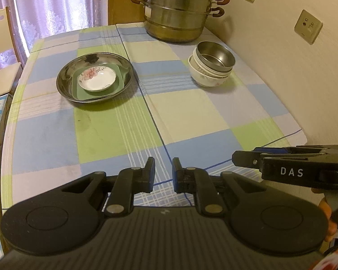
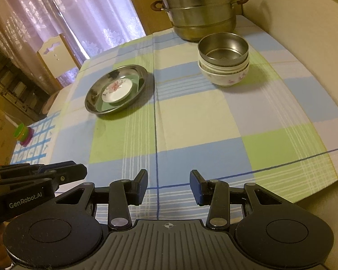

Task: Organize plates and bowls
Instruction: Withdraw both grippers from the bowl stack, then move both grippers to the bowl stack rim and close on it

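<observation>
A steel plate (image 1: 65, 83) sits on the checked tablecloth at mid left, holding a green square plate (image 1: 120, 83) and a small white flowered dish (image 1: 97, 79) on top. At the right, a steel bowl (image 1: 216, 55) is nested in stacked white flowered bowls (image 1: 208, 78). The same stacks show in the right wrist view: plates (image 2: 94, 96), bowls (image 2: 223, 54). My left gripper (image 1: 163, 172) is open and empty, low over the near table edge. My right gripper (image 2: 169, 187) is open and empty beside it.
A tall steel steamer pot (image 1: 178, 11) stands at the back by the wall (image 1: 281, 67). A chair (image 2: 56, 54) and curtains are at the left. Toys (image 2: 23, 135) lie on a blue-patterned mat left of the table.
</observation>
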Demonstrator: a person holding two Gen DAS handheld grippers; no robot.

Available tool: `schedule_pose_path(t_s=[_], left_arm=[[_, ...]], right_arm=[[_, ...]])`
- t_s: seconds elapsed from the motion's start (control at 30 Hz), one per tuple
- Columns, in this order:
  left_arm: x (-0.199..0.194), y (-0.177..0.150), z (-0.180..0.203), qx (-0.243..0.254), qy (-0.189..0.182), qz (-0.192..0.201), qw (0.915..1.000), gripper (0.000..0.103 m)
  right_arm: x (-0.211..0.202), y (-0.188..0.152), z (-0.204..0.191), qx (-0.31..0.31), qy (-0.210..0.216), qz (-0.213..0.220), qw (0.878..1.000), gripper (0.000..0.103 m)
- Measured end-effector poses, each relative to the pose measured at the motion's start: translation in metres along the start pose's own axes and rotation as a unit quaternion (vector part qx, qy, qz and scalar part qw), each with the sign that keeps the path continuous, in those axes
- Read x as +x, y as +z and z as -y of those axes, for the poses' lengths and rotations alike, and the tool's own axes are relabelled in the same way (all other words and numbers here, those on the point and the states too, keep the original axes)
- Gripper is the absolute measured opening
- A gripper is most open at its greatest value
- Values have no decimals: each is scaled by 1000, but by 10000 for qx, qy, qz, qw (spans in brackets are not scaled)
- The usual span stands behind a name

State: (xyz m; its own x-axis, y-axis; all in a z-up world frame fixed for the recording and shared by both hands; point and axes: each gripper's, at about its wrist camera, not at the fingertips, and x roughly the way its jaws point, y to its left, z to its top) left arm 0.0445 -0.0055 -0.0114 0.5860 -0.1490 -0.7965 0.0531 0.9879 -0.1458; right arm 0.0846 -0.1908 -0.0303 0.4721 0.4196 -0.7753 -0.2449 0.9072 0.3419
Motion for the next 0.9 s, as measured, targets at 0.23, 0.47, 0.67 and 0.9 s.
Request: schedule_pose_path(t_s=[0.23, 0.47, 0.67, 0.9], left_arm=[[2, 0, -10, 114, -77, -18, 9999, 13], [12, 5, -11, 209, -235, -98, 9995, 13], [29, 17, -9, 254, -296, -147, 9991, 13], [52, 47, 4, 215, -317, 13, 9993, 13]], right_arm=[[4, -7, -8, 146, -73, 30, 9999, 42], [5, -6, 2, 395, -231, 78, 9989, 42], [8, 5, 20, 550, -379, 117, 9977, 42], [17, 36, 51, 525, -457, 194, 9974, 42]])
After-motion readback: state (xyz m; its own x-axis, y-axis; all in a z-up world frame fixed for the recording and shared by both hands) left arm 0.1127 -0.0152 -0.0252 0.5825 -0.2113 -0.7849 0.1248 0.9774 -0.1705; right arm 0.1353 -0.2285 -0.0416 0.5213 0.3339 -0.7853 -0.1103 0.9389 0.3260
